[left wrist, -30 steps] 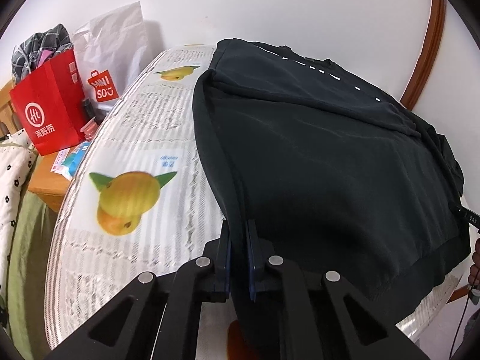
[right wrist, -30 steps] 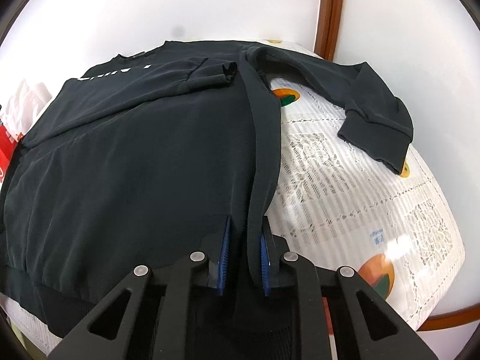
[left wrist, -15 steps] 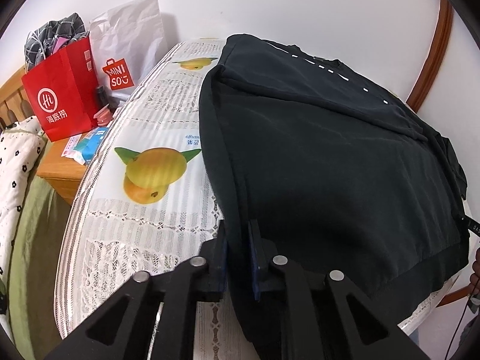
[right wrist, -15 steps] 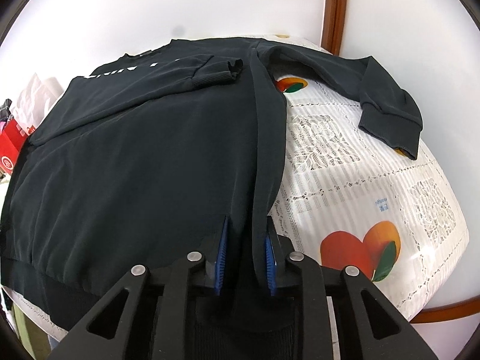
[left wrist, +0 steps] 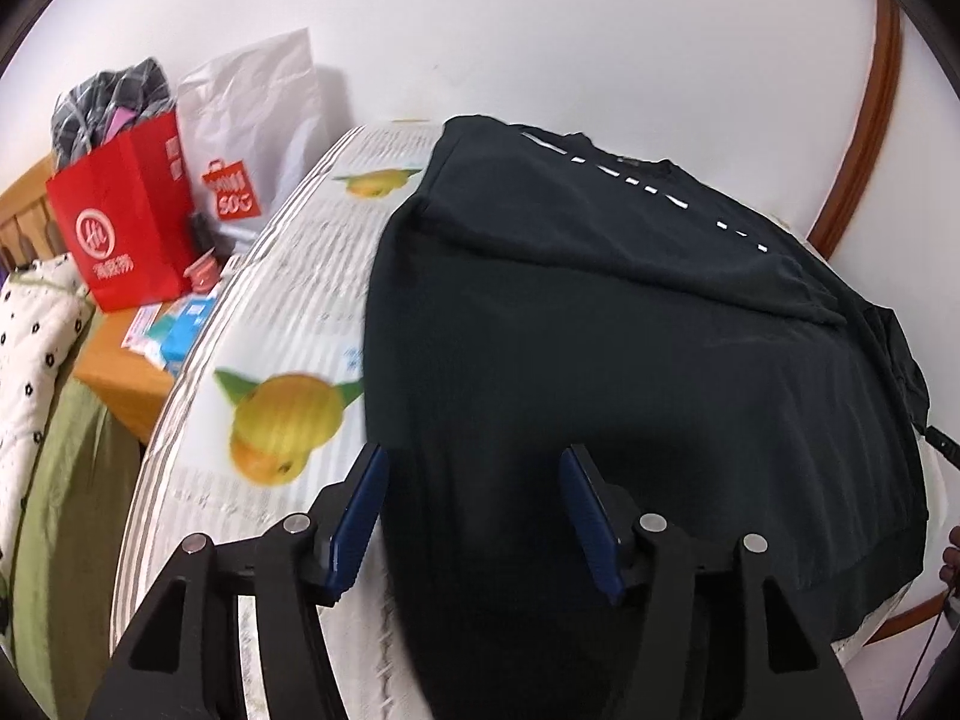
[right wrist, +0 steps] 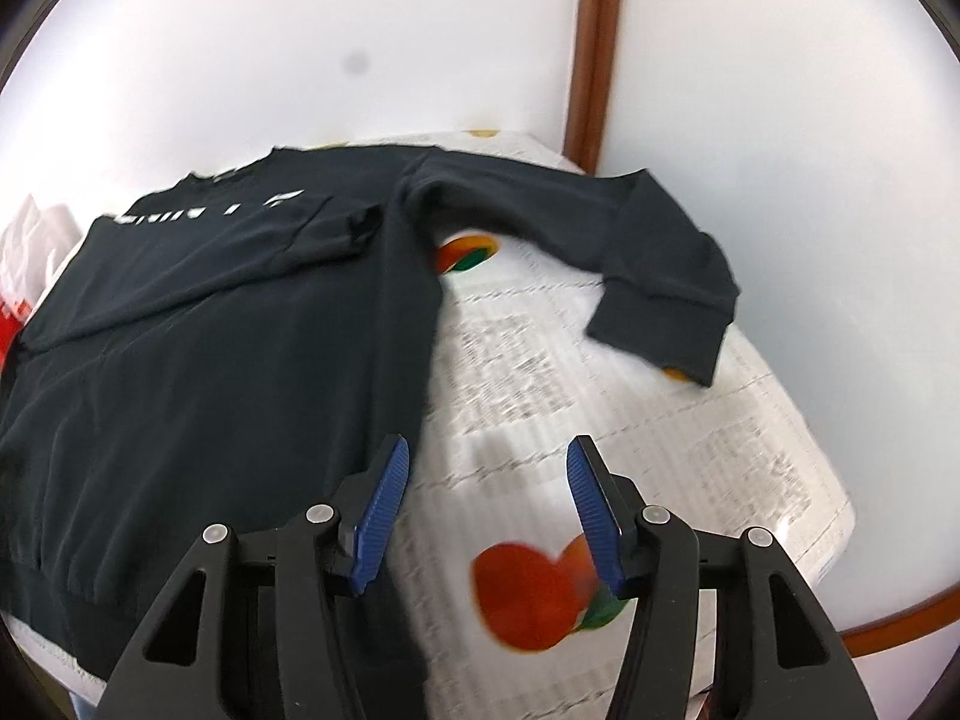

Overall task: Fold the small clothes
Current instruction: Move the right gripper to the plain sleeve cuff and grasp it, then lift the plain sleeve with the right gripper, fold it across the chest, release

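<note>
Both claws spreading: left gripper [left wrist: 471, 510] over the sweater [left wrist: 630, 372] hem, unpinched; right gripper [right wrist: 487, 510] over bare tablecloth [right wrist: 660, 450]. I worry the hem slips off the table edge.

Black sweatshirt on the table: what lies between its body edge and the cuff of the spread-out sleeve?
In the right wrist view, only bare white lace tablecloth with printed orange fruit separates the black sweatshirt from the cuff.

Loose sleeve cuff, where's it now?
Right wrist view, upper right: the cuff lies on the fruit-print tablecloth, right of the sweatshirt body.
</note>
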Action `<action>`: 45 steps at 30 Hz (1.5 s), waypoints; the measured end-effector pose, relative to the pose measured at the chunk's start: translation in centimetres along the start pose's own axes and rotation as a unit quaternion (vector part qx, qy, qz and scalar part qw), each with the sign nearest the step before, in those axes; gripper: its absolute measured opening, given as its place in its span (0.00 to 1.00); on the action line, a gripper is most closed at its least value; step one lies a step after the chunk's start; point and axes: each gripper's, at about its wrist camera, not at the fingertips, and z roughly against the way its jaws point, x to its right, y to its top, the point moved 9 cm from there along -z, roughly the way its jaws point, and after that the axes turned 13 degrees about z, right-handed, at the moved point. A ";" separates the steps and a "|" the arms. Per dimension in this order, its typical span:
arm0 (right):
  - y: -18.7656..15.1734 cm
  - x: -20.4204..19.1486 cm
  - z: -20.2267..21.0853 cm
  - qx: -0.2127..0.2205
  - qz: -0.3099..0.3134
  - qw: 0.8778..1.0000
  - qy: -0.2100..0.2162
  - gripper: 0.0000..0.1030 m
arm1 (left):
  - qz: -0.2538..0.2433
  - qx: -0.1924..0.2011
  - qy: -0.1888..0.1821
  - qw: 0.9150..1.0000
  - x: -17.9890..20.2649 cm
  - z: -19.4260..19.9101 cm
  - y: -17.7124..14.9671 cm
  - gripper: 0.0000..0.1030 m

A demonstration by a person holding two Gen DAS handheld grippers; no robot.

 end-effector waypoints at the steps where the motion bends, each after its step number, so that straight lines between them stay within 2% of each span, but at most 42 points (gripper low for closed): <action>1: 0.3 0.6 -0.1 0.002 -0.003 1.000 -0.006 0.53 | -0.001 -0.002 0.001 1.000 0.2 -0.2 0.2 0.55; 7: 1.2 2.6 -0.9 0.009 -0.013 1.000 -0.012 0.53 | -0.008 -0.004 0.002 1.000 1.5 -1.3 1.4 0.55; 14: 2.4 5.7 -2.6 0.010 -0.020 0.999 -0.044 0.55 | 0.006 -0.010 -0.014 1.000 2.7 -2.9 3.0 0.55; 20: 2.7 7.9 -6.9 -0.019 -0.032 0.999 -0.038 0.58 | 0.016 -0.022 -0.027 0.999 3.8 -4.4 3.8 0.56; 27: 2.6 8.1 -11.1 -0.056 -0.043 0.997 -0.035 0.58 | 0.006 -0.024 -0.014 1.000 4.7 -5.5 4.0 0.56; 30: 2.8 8.2 -11.7 -0.052 -0.042 0.996 -0.051 0.58 | 0.002 -0.025 -0.012 1.000 4.6 -5.7 4.0 0.56; 31: 2.8 8.3 -11.8 -0.053 -0.043 0.996 -0.052 0.57 | 0.001 -0.026 -0.011 1.000 4.6 -5.8 4.0 0.56; 33: 2.8 8.5 -11.8 -0.053 -0.044 0.996 -0.058 0.48 | 0.000 -0.027 -0.012 1.000 4.4 -5.8 4.1 0.56; 35: 3.0 8.6 -11.9 -0.053 -0.038 0.996 -0.066 0.29 | 0.002 -0.027 -0.012 1.000 4.1 -5.7 4.1 0.56; 37: 3.1 8.6 -11.9 -0.054 -0.034 0.996 -0.065 0.17 | 0.005 -0.029 -0.013 0.999 3.8 -5.7 4.1 0.56; 42: 3.9 8.9 -12.1 -0.067 -0.032 0.994 -0.080 0.11 | -0.001 -0.031 -0.001 1.000 2.3 -5.2 3.5 0.56; 45: 5.4 8.7 -10.6 -0.052 -0.038 0.995 -0.073 0.10 | -0.016 -0.030 0.017 0.999 1.1 -4.8 3.0 0.56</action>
